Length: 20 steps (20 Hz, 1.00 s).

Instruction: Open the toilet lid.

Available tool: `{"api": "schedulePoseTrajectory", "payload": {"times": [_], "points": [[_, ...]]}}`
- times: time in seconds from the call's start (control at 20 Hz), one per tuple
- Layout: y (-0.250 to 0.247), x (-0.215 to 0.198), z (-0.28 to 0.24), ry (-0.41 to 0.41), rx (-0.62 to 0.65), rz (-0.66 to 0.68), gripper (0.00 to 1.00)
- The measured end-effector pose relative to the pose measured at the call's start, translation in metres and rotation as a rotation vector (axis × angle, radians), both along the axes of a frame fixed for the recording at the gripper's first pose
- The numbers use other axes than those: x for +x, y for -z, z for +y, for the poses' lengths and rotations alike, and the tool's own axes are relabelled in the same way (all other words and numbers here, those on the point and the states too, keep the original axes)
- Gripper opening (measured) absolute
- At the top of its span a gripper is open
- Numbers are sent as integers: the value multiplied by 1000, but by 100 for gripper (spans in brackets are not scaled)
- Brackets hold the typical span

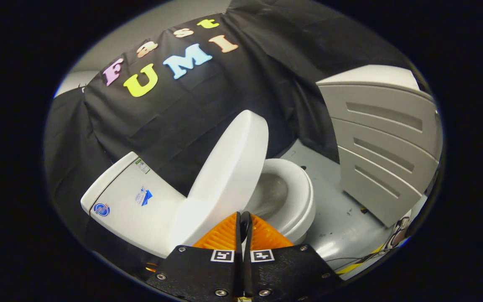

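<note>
A white toilet stands just ahead of me, seen tilted. Its lid (pixel 231 167) is raised about halfway, leaning toward the tank (pixel 128 201), and the seat ring (pixel 302 197) and bowl (pixel 271 195) lie uncovered beside it. My gripper (pixel 243 214) is shut, the fingers pressed close with only a thin dark slit and nothing white between them. The fingertips (pixel 232 224) sit right at the lid's lower edge, on its underside. Whether they touch it I cannot tell.
A grey cabinet (pixel 386 147) with slotted panels stands beyond the bowl on the far side. The grey floor (pixel 342 226) lies between it and the toilet, with yellow-black tape (pixel 359 262) at its edge. Black cloth hangs behind the tank.
</note>
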<state>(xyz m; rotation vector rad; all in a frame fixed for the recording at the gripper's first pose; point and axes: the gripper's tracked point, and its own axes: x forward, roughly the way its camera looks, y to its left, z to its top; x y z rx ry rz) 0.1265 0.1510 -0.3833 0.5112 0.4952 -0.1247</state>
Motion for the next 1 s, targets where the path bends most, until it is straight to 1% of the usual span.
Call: {"api": "schedulePoseTrajectory", "payload": {"times": [0.15,0.25,0.45,0.65,0.85,1.0], "points": [[-25,4,11,-45,-133,14,0],[-37,5,18,-71,-197,17,0],[-43,5,24,-91,-273,56,0],[-55,8,34,-86,-305,67,0],[-69,9,47,-111,-423,77,0],[-82,12,58,-129,-484,72,0]]}}
